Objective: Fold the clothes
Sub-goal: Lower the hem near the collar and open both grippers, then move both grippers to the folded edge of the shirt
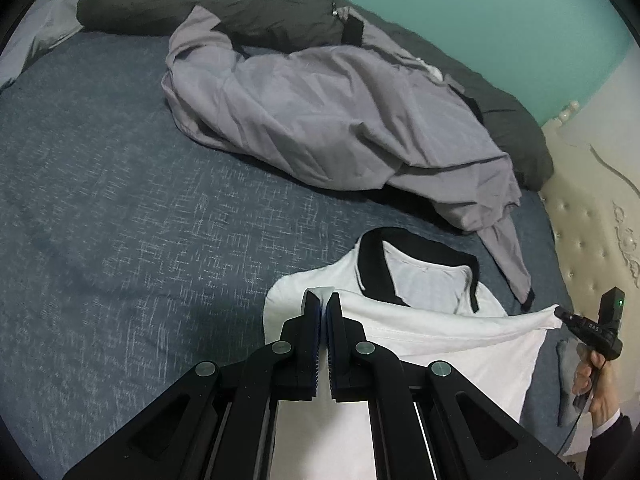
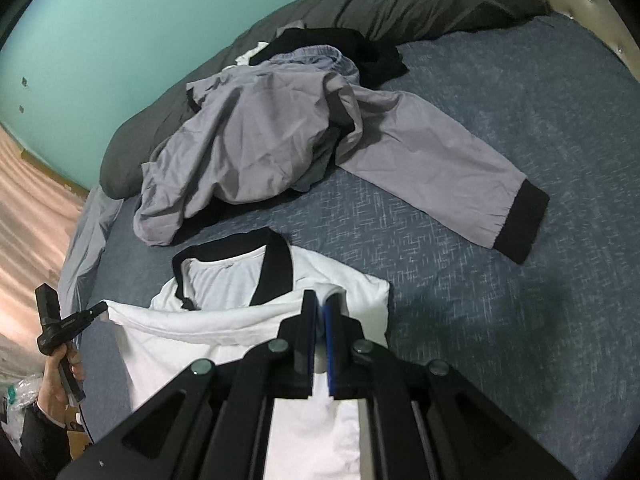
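Both claws (image 1: 324, 300) pinching white tee (image 1: 440, 344), no legible txt

Right gripper (image 1: 558, 312) side marking: pale letters, I make out roughly "GAS", rest illegible.
Left gripper (image 2: 105, 307) side marking: a short pale word, too blurred for me to read.
White shirt (image 2: 224, 332) neck label: I see no legible print.
Other text: I find none readable.
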`<state>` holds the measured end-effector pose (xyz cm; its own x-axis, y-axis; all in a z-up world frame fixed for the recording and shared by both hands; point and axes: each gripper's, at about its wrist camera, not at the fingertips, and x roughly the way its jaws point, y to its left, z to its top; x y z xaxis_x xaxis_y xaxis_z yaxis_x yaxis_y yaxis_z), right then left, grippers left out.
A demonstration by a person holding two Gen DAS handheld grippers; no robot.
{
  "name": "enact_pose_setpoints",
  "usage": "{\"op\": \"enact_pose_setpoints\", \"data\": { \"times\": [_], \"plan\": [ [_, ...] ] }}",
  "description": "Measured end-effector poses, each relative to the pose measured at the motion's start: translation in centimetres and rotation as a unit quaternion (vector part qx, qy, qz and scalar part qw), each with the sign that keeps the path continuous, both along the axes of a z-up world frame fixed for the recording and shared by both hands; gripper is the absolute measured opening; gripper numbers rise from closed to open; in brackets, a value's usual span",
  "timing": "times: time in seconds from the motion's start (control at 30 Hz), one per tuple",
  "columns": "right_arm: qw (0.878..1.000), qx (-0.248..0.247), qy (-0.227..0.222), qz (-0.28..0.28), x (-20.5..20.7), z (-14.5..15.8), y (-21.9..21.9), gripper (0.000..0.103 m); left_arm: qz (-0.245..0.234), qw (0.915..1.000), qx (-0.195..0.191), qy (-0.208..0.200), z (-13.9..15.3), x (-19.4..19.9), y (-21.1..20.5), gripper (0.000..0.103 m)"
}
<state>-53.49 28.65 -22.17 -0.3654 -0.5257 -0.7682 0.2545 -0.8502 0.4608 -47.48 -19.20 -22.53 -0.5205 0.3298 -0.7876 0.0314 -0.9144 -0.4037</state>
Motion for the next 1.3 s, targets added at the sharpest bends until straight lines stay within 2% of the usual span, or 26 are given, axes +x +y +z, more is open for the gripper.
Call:
{"op": "enact_pose_setpoints", "data": {
  "times": [0.27, 0.5, 0.63, 0.83, 0.9, 0.93, 0.97, 1.1, 1.17, 1.2, 1.3],
  "plan": [
    [1.000, 0.012, -0.013, -0.006, -2.9, -3.8, -1.0, 0.004, 0.005, 0.9997, 0.004, -0.022, -4.0, -2.6, 0.0, 0.003],
    [0.999, 0.021, -0.029, -0.008, -3.7, -7.8, -1.4, 0.004, 0.012, 0.9989, 0.007, -0.044, -7.7, -3.7, -0.2, 0.003],
    [0.999, 0.012, -0.026, -0.017, -3.8, -7.8, -1.0, 0.004, 0.019, 0.9983, 0.019, -0.052, -8.9, -4.0, -0.4, 0.004],
    [0.999, -0.001, -0.022, -0.030, -3.8, -7.9, -0.5, 0.004, 0.035, 0.9972, 0.050, -0.044, -8.0, -3.8, -1.4, 0.007],
    [0.999, -0.005, -0.021, -0.034, -3.8, -7.9, -0.4, 0.004, 0.045, 0.9974, 0.047, -0.031, -7.1, -3.4, -2.0, 0.021],
    [0.999, -0.006, -0.020, -0.036, -3.8, -7.8, -0.3, 0.005, 0.047, 0.9977, 0.040, -0.028, -6.7, -3.2, -2.2, 0.033],
    [0.999, -0.007, -0.021, -0.038, -3.8, -7.7, -0.3, 0.005, 0.046, 0.9980, 0.036, -0.026, -6.4, -2.9, -2.2, 0.035],
    [0.997, -0.026, -0.047, -0.050, -3.7, -8.1, 0.4, 0.009, 0.031, 0.9990, 0.023, -0.021, -5.5, -1.7, -1.9, 0.035],
    [0.997, -0.030, -0.052, -0.058, -3.5, -8.1, 1.0, 0.028, 0.017, 0.9994, 0.023, -0.019, -5.4, -1.1, -1.3, 0.035],
    [0.996, -0.029, -0.050, -0.063, -3.4, -8.1, 1.3, 0.031, 0.007, 0.9996, 0.021, -0.017, -5.4, -0.7, -0.8, 0.035],
    [0.998, -0.019, -0.033, -0.056, -2.5, -7.5, 1.6, 0.031, -0.027, 0.9996, 0.002, -0.009, -5.4, 0.6, 0.9, 0.035]
  ]
}}
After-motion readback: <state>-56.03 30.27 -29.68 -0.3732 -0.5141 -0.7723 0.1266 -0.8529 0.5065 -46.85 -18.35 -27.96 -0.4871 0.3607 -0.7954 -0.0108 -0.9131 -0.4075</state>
